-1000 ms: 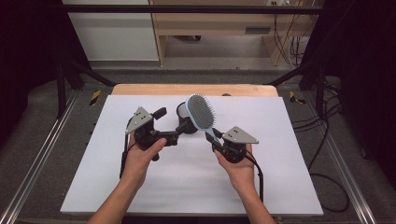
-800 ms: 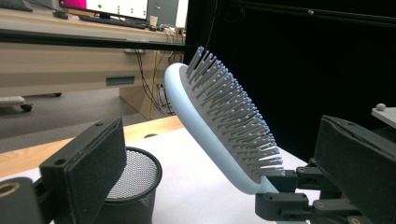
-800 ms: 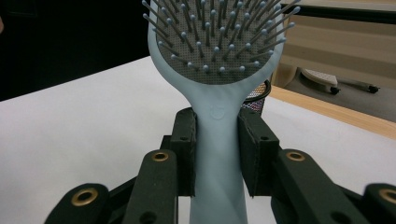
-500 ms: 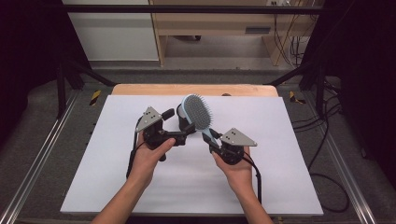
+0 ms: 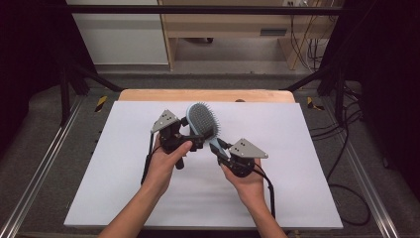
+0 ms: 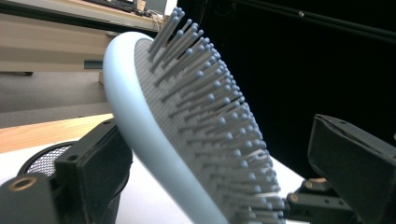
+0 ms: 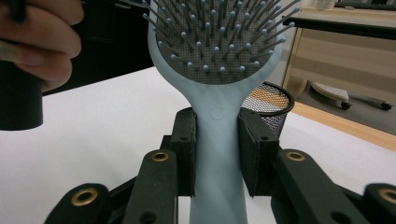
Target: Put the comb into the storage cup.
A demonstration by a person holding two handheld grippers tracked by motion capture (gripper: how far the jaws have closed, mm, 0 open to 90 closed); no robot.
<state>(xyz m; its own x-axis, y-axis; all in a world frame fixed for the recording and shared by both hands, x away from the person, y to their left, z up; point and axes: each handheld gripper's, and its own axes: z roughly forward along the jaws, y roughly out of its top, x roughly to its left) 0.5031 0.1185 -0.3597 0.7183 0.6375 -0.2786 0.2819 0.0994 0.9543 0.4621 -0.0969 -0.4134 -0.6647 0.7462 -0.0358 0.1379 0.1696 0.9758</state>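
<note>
- My left gripper brackets the head of the hairbrush; its jaws have just been closing, yet in the left gripper view they stand apart, one behind the brush's back, one off the bristles, nothing pinched. I fear that far pad landing on the bristles, bending them and sliding off.
- The hairbrush is held tilted in the air over the white table. If I pull left before the left grip seats, it could twist.
- My right gripper is clamped on the handle; releasing early would drop the brush.
- A mesh cup stands just behind; a swing could knock it over.
</note>
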